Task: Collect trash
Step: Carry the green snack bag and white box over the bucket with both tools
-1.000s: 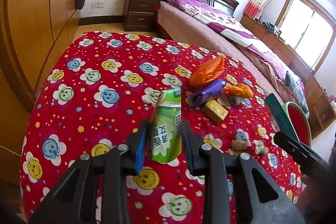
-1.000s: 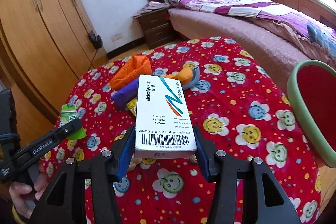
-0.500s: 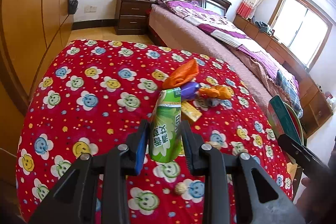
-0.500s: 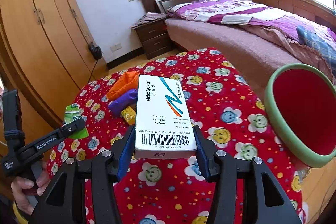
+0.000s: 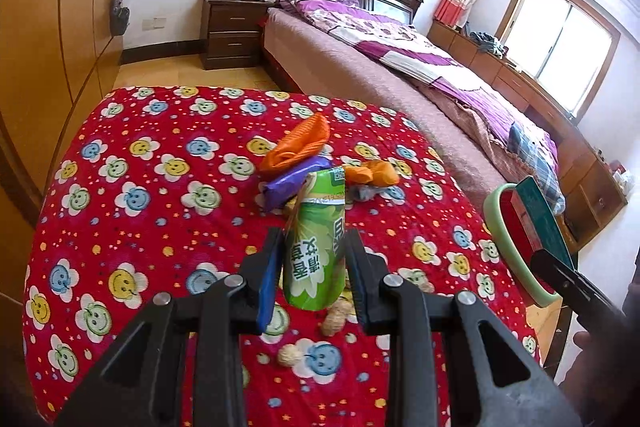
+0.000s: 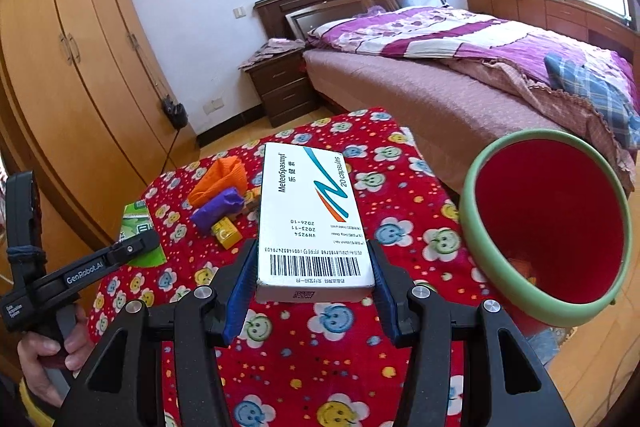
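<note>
Table under a red smiley-flower cloth

We see the red patterned cloth (image 5: 160, 187) covering the table, and ahead of our left fingers lie an orange bag (image 5: 298, 145), a purple packet (image 5: 294, 181) touching it, and a crumpled orange wrapper (image 5: 374, 173) to their right. Peanut shells (image 5: 334, 321) lie just under those fingertips. Left of our right fingers sits a small yellow box (image 6: 227, 233).

Two grippers (image 5: 312, 267) (image 6: 312, 291), one bin (image 6: 480, 227), one box (image 6: 308, 211) — perhaps three peanuts (image 5: 334, 323).
</note>
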The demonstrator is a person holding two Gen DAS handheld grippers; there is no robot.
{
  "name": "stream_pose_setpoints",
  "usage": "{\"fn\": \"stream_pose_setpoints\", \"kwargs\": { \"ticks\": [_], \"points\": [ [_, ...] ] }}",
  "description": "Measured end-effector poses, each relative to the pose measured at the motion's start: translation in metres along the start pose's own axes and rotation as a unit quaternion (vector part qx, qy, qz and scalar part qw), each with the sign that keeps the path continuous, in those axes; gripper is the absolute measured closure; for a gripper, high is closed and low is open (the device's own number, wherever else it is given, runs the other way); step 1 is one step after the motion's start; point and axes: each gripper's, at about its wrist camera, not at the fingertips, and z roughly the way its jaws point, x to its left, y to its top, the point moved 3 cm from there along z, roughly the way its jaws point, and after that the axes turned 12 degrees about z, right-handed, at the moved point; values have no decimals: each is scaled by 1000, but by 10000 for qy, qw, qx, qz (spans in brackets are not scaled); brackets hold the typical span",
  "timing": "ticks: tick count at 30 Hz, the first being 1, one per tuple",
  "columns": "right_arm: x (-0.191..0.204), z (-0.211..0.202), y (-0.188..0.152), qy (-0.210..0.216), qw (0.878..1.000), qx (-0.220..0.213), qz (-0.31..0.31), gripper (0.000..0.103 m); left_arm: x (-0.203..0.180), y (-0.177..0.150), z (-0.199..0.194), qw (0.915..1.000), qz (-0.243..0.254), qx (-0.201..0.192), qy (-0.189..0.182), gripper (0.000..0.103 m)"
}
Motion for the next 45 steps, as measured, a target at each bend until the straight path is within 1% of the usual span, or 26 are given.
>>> {"fn": "stream_pose_setpoints", "kwargs": {
  "ticks": [16, 25, 31, 36, 45],
  "points": [
    [-41, -26, 4, -148, 9993, -209, 276, 49, -51, 6, 6, 9992, 261, 145, -282, 72],
    [-78, -43, 7, -297, 9967, -402, 642, 49, -96, 12, 13, 9961, 711, 149, -495, 72],
    [-107, -53, 7, -447, 9935, -508, 914, 49, -134, 17, 22, 9918, 1052, 170, -705, 72],
    [-134, -58, 8, -616, 9900, -587, 1124, 49, -168, 20, 34, 9860, 1371, 210, -928, 72],
    [-175, -55, 6, -866, 9835, -625, 1458, 49, -217, 20, 61, 9762, 1713, 334, -1289, 71]
  ]
}}
